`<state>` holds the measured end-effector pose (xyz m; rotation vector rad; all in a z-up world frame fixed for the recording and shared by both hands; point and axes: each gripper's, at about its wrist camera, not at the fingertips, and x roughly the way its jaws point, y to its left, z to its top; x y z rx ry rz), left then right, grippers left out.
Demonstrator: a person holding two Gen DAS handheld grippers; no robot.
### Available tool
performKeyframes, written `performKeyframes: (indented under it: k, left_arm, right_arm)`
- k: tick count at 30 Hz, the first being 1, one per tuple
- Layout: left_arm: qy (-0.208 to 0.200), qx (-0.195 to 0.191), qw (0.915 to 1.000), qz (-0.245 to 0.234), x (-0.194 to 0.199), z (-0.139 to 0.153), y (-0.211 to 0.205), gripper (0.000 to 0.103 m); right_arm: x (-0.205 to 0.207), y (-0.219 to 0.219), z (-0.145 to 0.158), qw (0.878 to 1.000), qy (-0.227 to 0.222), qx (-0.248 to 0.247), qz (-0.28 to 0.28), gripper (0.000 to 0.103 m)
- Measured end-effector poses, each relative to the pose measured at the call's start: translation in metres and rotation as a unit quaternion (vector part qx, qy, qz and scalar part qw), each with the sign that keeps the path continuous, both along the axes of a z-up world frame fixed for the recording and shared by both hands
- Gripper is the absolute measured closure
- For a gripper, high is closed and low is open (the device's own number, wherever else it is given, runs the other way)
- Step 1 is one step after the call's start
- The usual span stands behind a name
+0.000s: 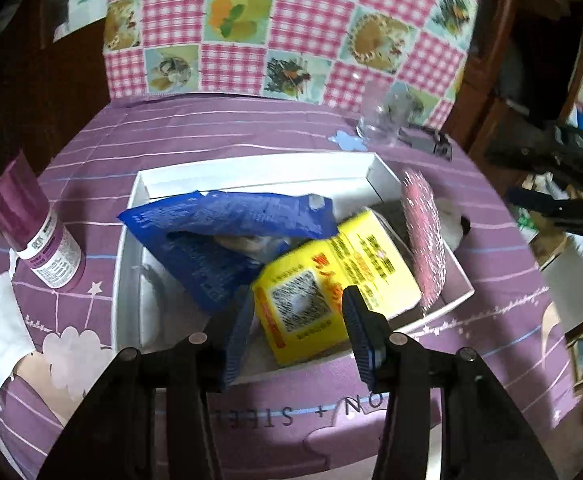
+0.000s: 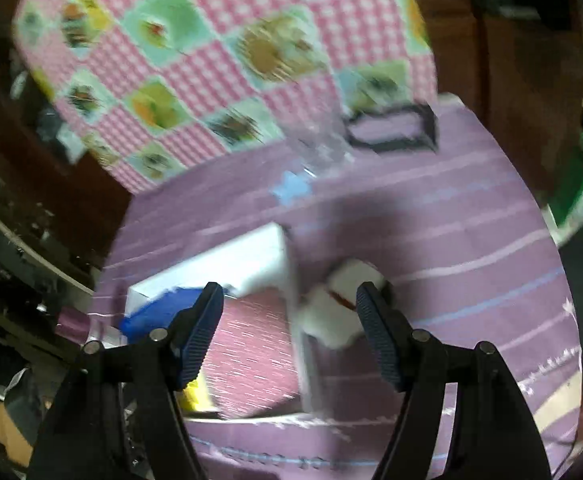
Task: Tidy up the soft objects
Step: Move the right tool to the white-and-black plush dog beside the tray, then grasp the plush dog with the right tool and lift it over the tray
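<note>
Both grippers, left gripper (image 1: 295,328) and right gripper (image 2: 289,332), hang spread, empty; lower-centre yellow pack (image 1: 331,276) looks light, squashy — pinch its narrow sides

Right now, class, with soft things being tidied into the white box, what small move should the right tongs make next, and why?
Probably ease the right tongs, open and empty, toward the white plush toy. It lies on the purple cloth just outside the white box, which already holds the other packs.
</note>
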<state>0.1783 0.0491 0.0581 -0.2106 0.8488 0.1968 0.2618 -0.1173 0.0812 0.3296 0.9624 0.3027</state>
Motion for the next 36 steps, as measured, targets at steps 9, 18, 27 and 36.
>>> performKeyframes:
  k: [9,18,27,36]
  left_arm:
    - [-0.005,0.020,0.9992,-0.035,0.008,0.019,-0.047,0.057]
    - [-0.028,0.012,0.9942,-0.103,0.042,0.031,-0.092,0.057]
    - [-0.021,0.039,0.9922,-0.116,0.057,0.007,-0.098,0.057]
    - [-0.025,0.050,0.9943,-0.091,0.050,0.014,-0.088,0.057]
  right_arm:
    - [0.017,-0.026,-0.043,0.993,0.088,0.072,-0.003,0.054]
    - [0.026,-0.039,-0.068,0.985,0.140,0.099,-0.019,0.054]
    - [0.032,-0.031,-0.091,0.978,0.168,0.121,-0.020,0.055]
    - [0.033,-0.039,-0.103,0.967,0.181,0.180,-0.028,0.076]
